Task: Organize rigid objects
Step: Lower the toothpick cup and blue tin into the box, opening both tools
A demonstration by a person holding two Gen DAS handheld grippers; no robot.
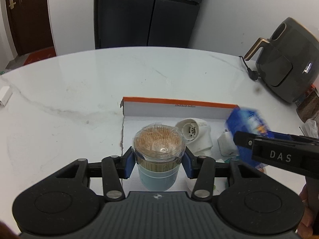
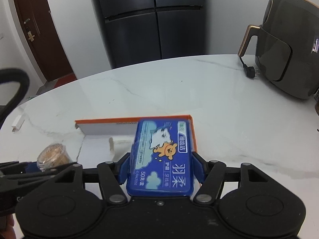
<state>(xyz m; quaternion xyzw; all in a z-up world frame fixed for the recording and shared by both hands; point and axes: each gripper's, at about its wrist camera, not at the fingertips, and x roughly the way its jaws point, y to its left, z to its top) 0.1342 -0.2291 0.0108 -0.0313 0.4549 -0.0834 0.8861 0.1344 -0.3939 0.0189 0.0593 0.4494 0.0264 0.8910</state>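
Note:
A clear toothpick jar [image 1: 158, 145] with a blue base stands upright between the blue pads of my left gripper [image 1: 158, 159], which is shut on it, over the near left part of an orange-rimmed white tray [image 1: 179, 109]. The jar [image 2: 52, 155] also shows at the left of the right wrist view. A flat blue floss-pick box [image 2: 161, 155] with a bear print lies tilted between the fingers of my right gripper [image 2: 161, 167], over the tray's right end [image 2: 191, 127]. Its far end is blurred and the pads sit loosely beside it. From the left wrist view the box [image 1: 245, 123] hangs over the tray's right side.
Inside the tray lie a white round-ended gadget [image 1: 197, 137] and a white plug adapter [image 1: 225, 143]. A dark air fryer [image 1: 285, 63] with its loose plug [image 1: 252, 74] stands at the back right of the marble table. A small white block [image 1: 5, 95] lies far left.

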